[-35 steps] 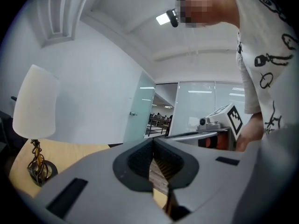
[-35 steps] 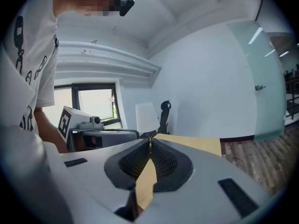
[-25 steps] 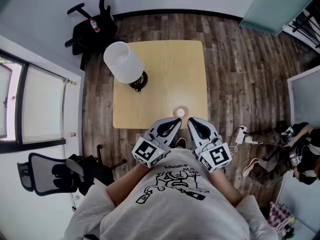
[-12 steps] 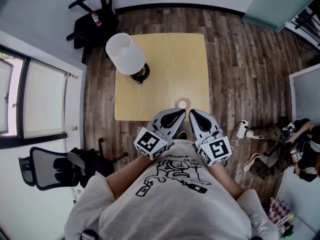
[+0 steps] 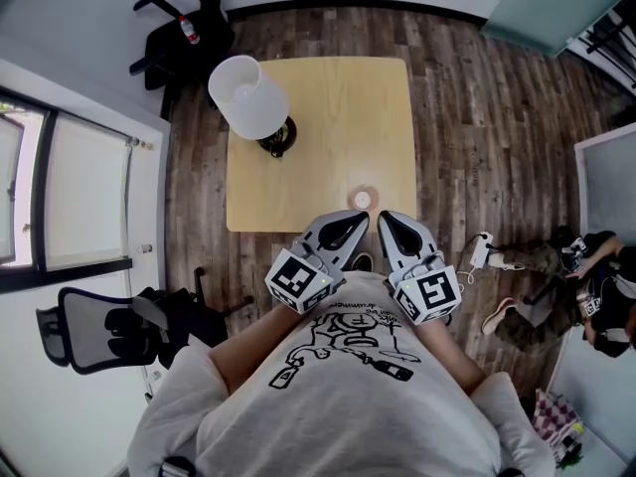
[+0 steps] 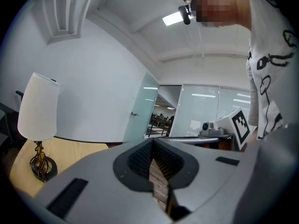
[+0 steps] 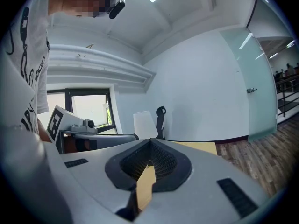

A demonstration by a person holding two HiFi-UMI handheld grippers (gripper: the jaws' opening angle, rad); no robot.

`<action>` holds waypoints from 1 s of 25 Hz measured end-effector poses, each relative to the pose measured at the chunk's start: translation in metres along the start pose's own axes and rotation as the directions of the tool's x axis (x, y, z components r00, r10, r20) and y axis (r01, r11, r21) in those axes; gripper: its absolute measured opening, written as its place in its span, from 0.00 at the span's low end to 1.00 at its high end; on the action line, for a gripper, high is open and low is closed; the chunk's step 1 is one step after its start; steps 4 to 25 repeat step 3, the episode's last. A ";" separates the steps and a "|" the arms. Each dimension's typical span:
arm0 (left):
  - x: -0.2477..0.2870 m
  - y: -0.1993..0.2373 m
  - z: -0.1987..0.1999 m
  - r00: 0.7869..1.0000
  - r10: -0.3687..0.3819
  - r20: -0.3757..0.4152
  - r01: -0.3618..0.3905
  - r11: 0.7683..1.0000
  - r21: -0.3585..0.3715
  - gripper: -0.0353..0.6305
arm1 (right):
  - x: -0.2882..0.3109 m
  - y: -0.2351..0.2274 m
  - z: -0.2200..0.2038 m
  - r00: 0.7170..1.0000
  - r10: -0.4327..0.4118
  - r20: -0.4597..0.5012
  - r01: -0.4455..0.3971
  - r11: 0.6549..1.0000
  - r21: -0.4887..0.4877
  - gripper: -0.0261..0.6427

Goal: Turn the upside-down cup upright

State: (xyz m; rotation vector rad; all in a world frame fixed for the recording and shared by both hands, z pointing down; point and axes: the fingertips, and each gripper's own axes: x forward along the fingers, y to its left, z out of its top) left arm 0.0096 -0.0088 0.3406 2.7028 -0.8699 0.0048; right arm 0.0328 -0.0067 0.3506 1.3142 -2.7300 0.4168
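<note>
A small round cup (image 5: 363, 199), pale in the middle with a tan ring round it, stands on the light wooden table (image 5: 328, 117) near its front edge. From above I cannot tell which way up it is. My left gripper (image 5: 352, 218) and right gripper (image 5: 384, 218) are held side by side just in front of the cup, at the table's near edge, not touching it. In the left gripper view the jaws (image 6: 152, 143) meet with nothing between them. The right gripper's jaws (image 7: 150, 143) are likewise shut and empty. Neither gripper view shows the cup.
A lamp with a white shade (image 5: 247, 97) and dark base (image 5: 275, 137) stands on the table's far left. Black chairs sit at the back left (image 5: 189, 38) and near left (image 5: 109, 331). A person (image 5: 586, 286) and a cable plug (image 5: 482, 251) are on the floor at the right.
The head view has drifted a little. Both grippers stay shut and keep their place just in front of the cup.
</note>
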 end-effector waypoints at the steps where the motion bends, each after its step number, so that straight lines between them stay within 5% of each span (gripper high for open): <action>1: -0.001 -0.001 0.000 1.000 0.000 0.000 0.000 1.000 0.000 0.06 | -0.001 0.001 0.000 1.000 0.001 0.000 -0.001 1.000 -0.001 0.07; 25: -0.002 -0.002 -0.001 1.000 0.000 0.001 0.000 1.000 0.000 0.06 | -0.002 0.003 0.000 1.000 0.004 0.000 -0.004 1.000 -0.003 0.07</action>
